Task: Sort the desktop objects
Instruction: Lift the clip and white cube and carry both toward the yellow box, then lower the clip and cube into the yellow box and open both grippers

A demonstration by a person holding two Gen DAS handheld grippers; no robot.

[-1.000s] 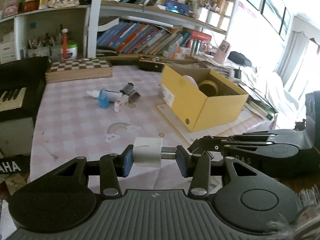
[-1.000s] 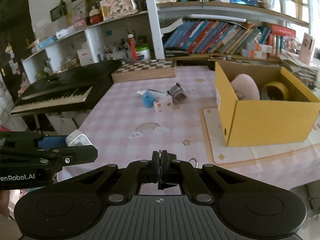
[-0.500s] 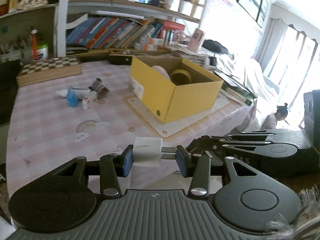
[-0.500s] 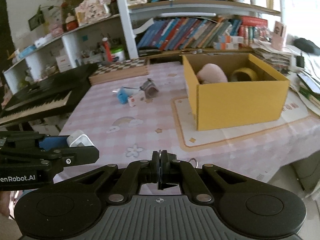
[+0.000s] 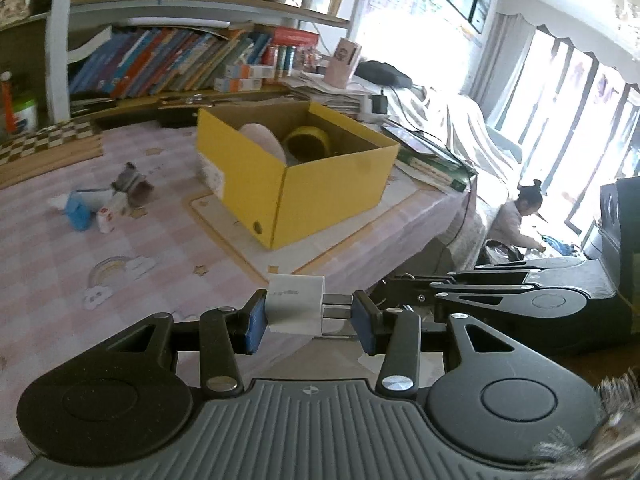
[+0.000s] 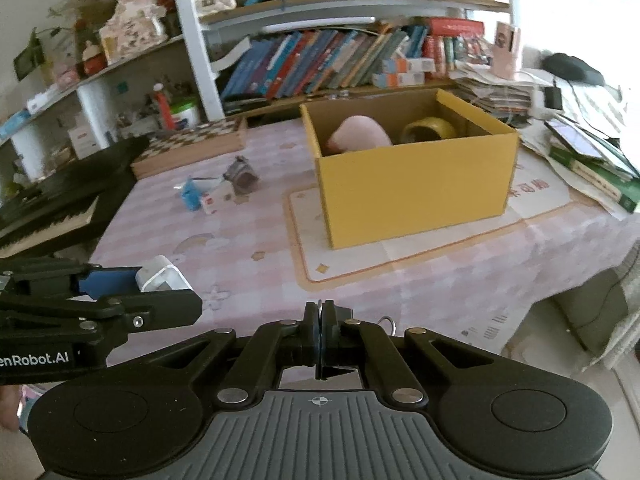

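The left gripper [image 5: 311, 316] is clamping a white charger [image 5: 295, 309] between its fingers above the worktop [image 5: 48, 264]; the right gripper [image 6: 320, 334] is hovering with fingers pressed together, empty

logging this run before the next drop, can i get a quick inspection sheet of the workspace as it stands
Surface: table with pink checked cloth; a placemat lies under the box.
Job's things: white charger plug held in the air, prongs pointing to the right pad; open yellow box already holds a pink rounded item and a yellow roll.
Clutter: small loose pile on the cloth left of the box; chessboard behind it.
Grippers: left gripper shut on the plug; right gripper shut, apparently empty.
Cables: one dark cord hangs off the far table edge.
Surroundings: bookshelves, keyboard, a seated person by the windows.
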